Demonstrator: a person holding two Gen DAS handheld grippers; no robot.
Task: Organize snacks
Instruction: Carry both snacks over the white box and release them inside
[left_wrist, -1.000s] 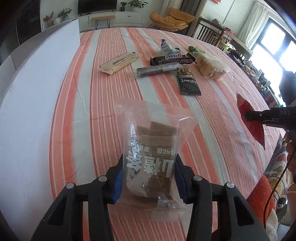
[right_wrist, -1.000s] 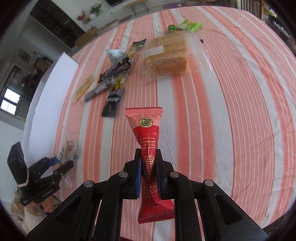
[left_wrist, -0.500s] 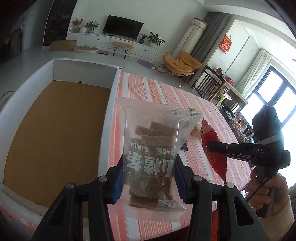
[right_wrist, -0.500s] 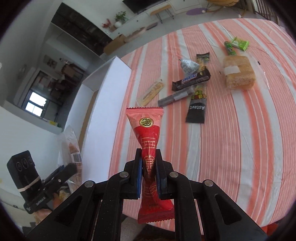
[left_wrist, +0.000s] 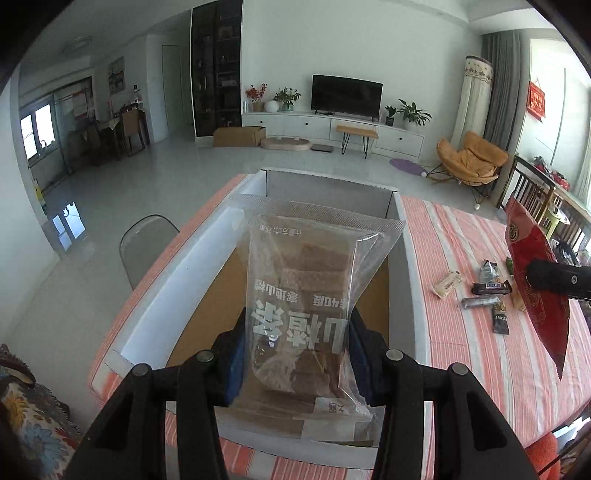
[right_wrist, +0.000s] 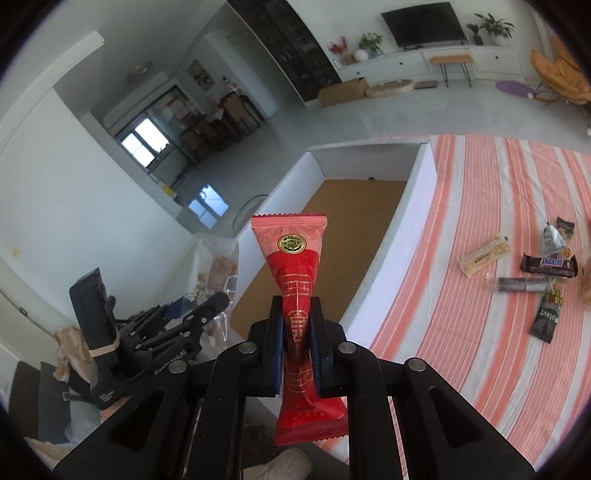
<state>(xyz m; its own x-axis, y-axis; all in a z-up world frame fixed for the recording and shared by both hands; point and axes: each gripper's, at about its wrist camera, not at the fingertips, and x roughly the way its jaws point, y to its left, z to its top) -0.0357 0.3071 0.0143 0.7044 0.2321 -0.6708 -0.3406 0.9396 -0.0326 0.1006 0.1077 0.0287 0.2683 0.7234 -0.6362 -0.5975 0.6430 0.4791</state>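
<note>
My left gripper (left_wrist: 297, 343) is shut on a clear bag of brown bars (left_wrist: 310, 280), held upright over the near end of a white box (left_wrist: 410, 266) with a brown floor. My right gripper (right_wrist: 297, 325) is shut on a red packet with a gold seal (right_wrist: 291, 254), pinched at its narrow middle, just right of the box's near corner (right_wrist: 399, 236). The right wrist view shows the left gripper (right_wrist: 207, 306) and its bag (right_wrist: 216, 262) low on the left. In the left wrist view the red packet (left_wrist: 535, 295) hangs at the right edge.
Loose snacks lie on the orange-striped tablecloth (right_wrist: 461, 332) right of the box: a Snickers bar (right_wrist: 550, 264), a cream wafer bar (right_wrist: 484, 254), a silver tube (right_wrist: 524, 284) and a dark sachet (right_wrist: 546, 319). A grey chair (left_wrist: 147, 240) stands left of the table.
Both grippers rose and swung left, from over the striped cloth and loose snacks to the white box. Each kept its hold on its packet.
</note>
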